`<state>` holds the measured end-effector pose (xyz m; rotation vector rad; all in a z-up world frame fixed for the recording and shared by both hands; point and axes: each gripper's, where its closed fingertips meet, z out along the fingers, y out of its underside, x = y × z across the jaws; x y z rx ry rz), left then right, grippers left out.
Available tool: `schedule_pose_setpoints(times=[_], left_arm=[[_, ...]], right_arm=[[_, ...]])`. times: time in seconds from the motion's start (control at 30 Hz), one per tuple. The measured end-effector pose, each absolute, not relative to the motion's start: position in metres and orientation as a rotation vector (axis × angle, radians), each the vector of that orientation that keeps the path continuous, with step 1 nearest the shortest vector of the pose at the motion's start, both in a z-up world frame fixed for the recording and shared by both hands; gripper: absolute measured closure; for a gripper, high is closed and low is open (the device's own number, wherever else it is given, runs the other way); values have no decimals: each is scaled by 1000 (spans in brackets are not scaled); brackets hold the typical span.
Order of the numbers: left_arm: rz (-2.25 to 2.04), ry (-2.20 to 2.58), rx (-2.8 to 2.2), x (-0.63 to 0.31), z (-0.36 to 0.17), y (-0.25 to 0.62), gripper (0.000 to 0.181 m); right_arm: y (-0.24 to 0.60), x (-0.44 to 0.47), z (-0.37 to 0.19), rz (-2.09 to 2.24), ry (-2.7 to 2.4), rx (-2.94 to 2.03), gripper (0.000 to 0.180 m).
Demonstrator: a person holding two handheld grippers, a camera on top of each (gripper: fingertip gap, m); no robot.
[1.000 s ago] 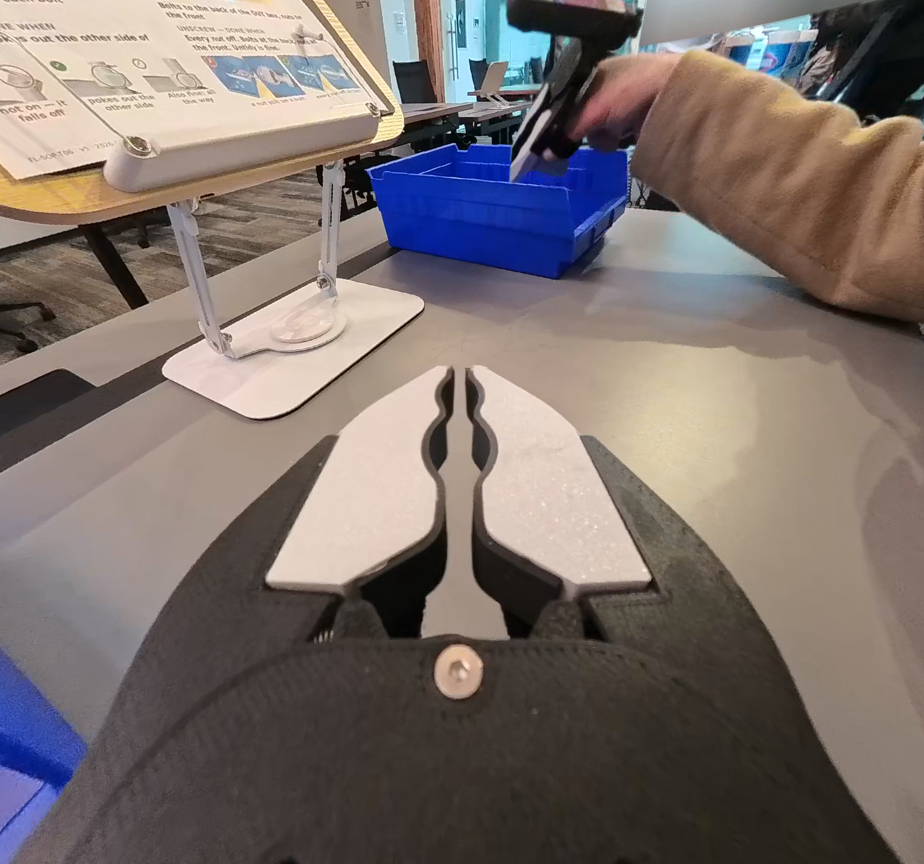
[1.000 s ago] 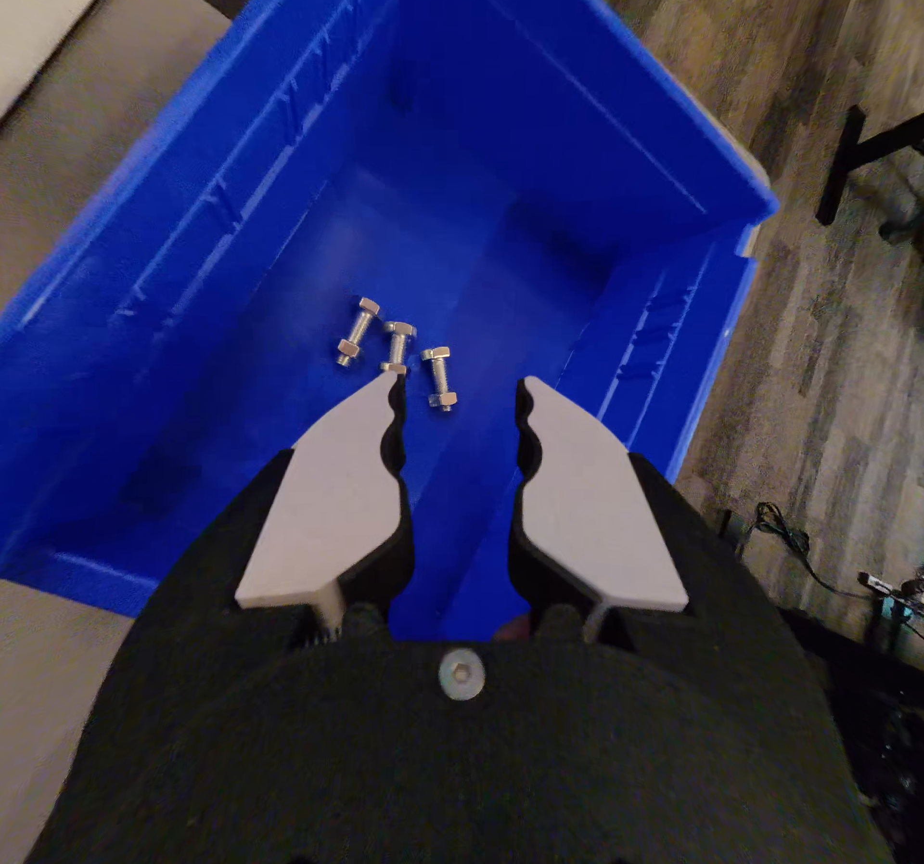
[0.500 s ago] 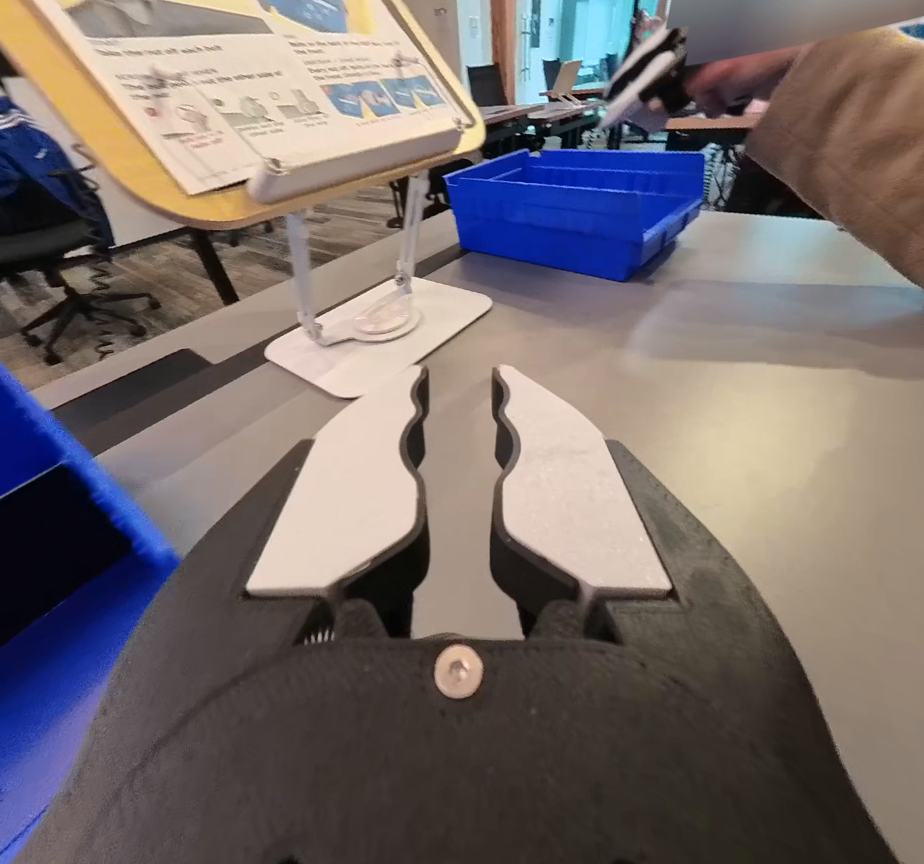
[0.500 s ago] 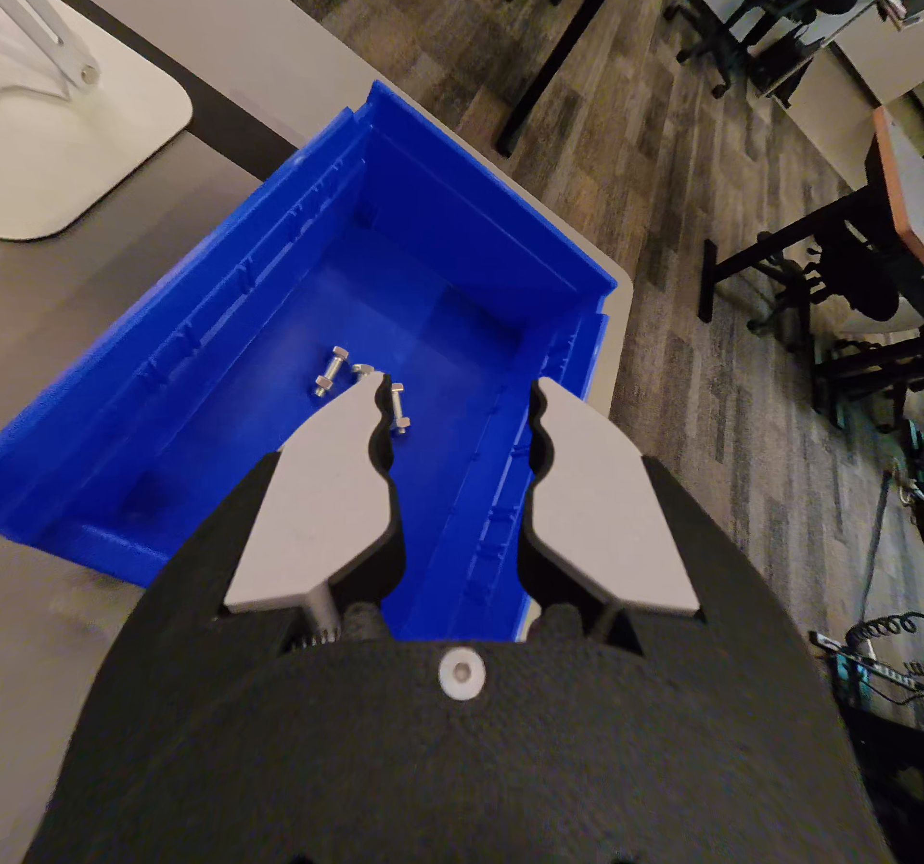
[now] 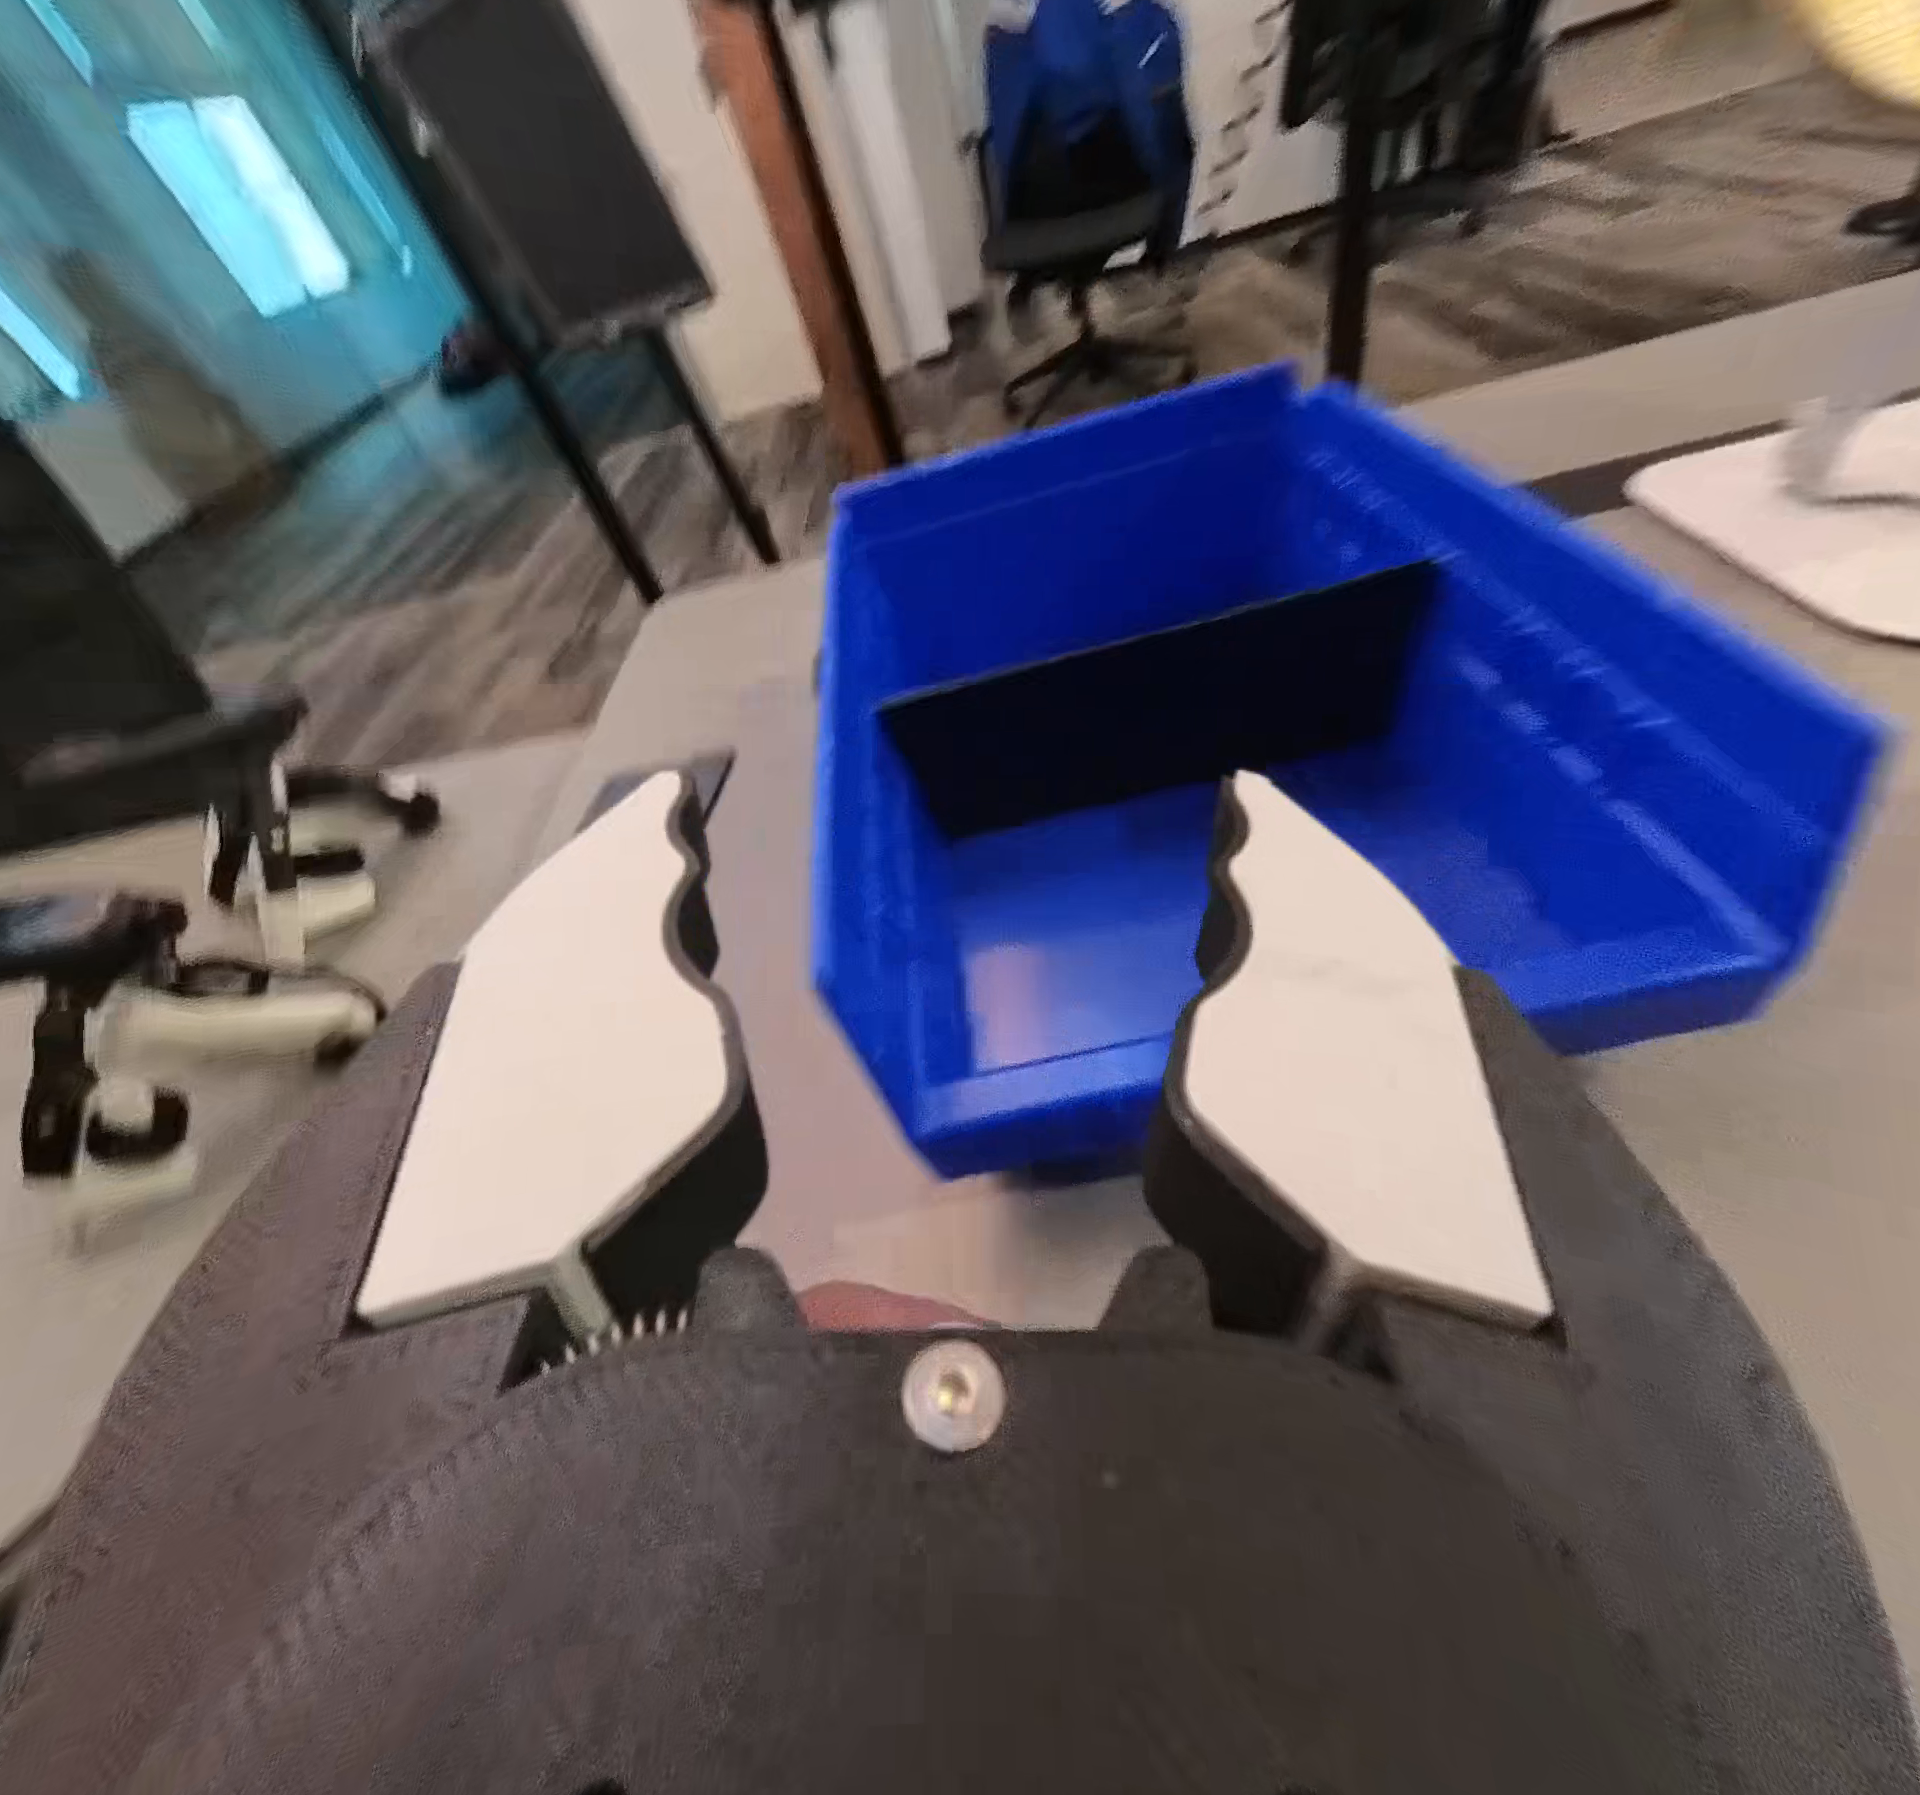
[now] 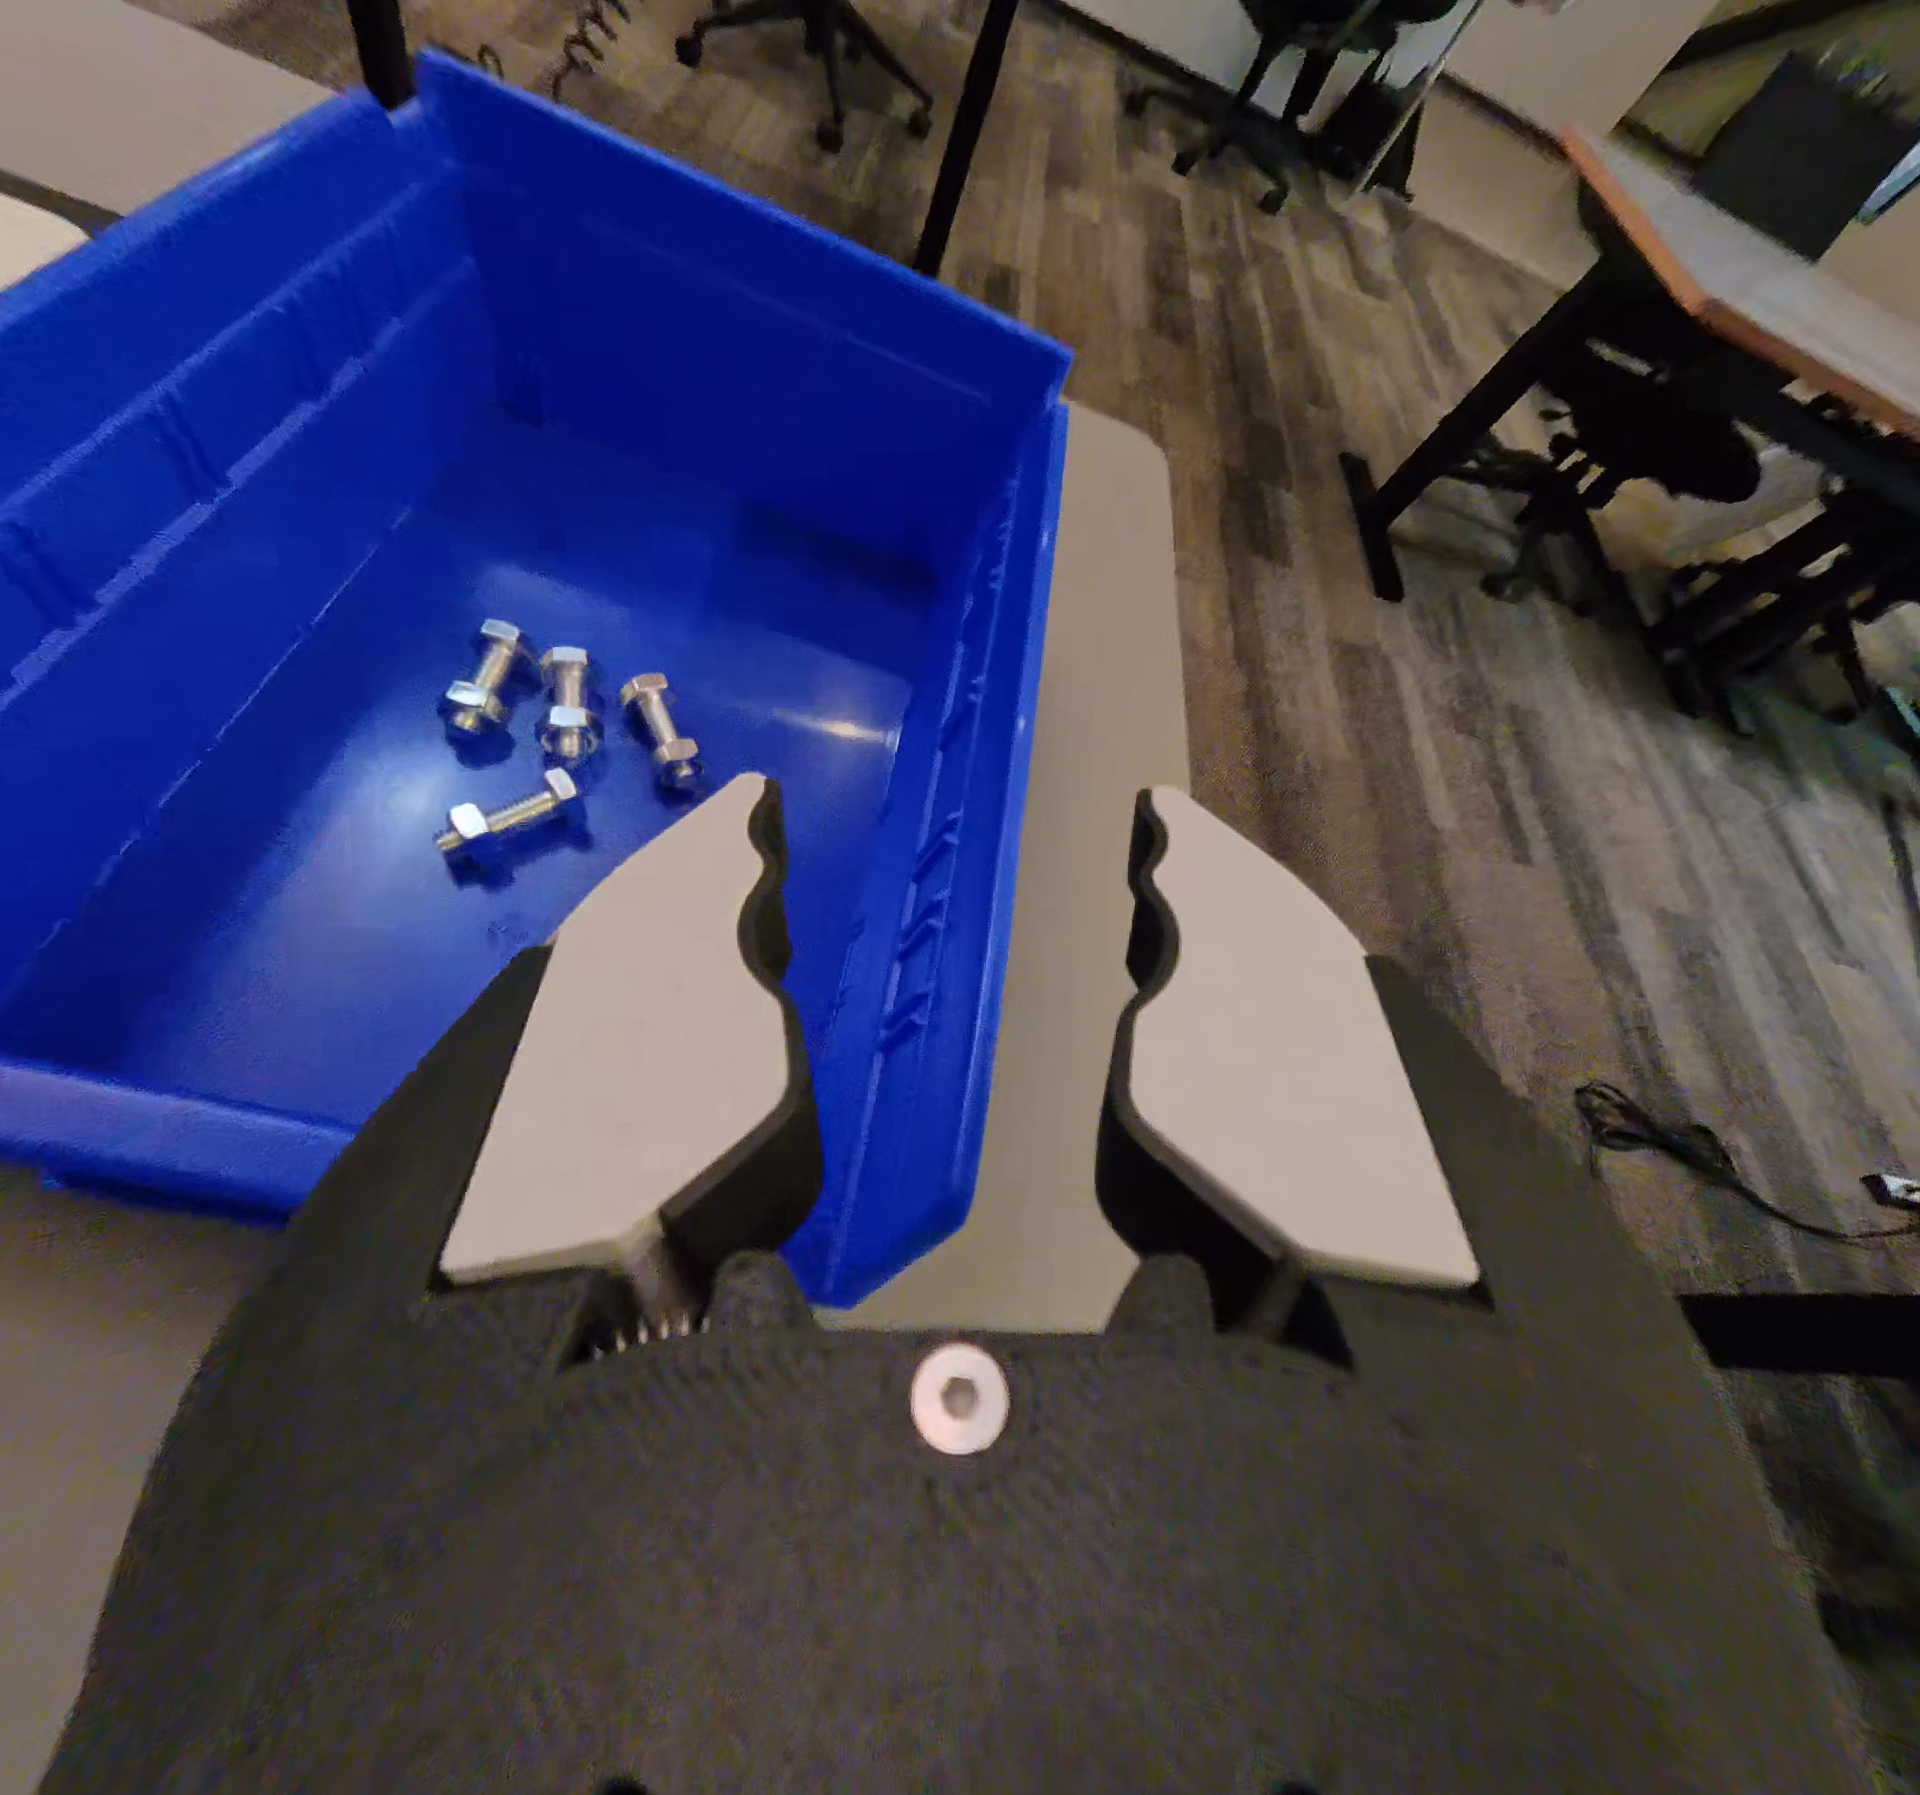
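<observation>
1. Right wrist view: the right gripper (image 6: 951,789) hangs above the right-hand wall of a blue bin (image 6: 1023,540) that sits by the far corner of the tabletop (image 6: 1117,665). Its jaws stand apart and hold nothing.
2. Inside that bin I count four bolts (image 6: 566,732), each with a nut on it: three in a row and one lying crosswise nearer the gripper. All four rest on the bin floor, left of the jaws and untouched.
3. In the left wrist view, the left gripper (image 5: 956,810) is spread wide and empty, hovering over the near end of a second blue bin (image 5: 1662,696) near the tabletop edge.
4. That bin has one dark divider (image 5: 1153,706) across it. The near compartment looks bare; the far one is partly hidden.
5. That makes two bins and four bolts.
</observation>
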<state>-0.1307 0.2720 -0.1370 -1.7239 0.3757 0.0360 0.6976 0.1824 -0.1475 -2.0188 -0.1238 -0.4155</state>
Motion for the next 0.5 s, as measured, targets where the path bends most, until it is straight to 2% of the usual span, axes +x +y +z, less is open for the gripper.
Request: schedule_pose_setpoints(times=[0.03,0.2,0.3,0.37,0.5], left_arm=[[38,331,-1782,-147,-149,279,84],[-64,237,-1977,-177,-199,302,81],[-147,249,-2033,-172,-216,312,83],[-226,240,-2061,-169,-222,318,85],[-294,233,-2062,-168,-223,330,89]], right_arm=[[182,699,-156,-408,-123,-2048,115],[184,693,-187,-296,-114,-2151,118],[188,697,-197,-333,-99,-2167,117],[188,703,-199,-381,-84,-2179,126],[192,711,-212,-389,-53,-2201,133]])
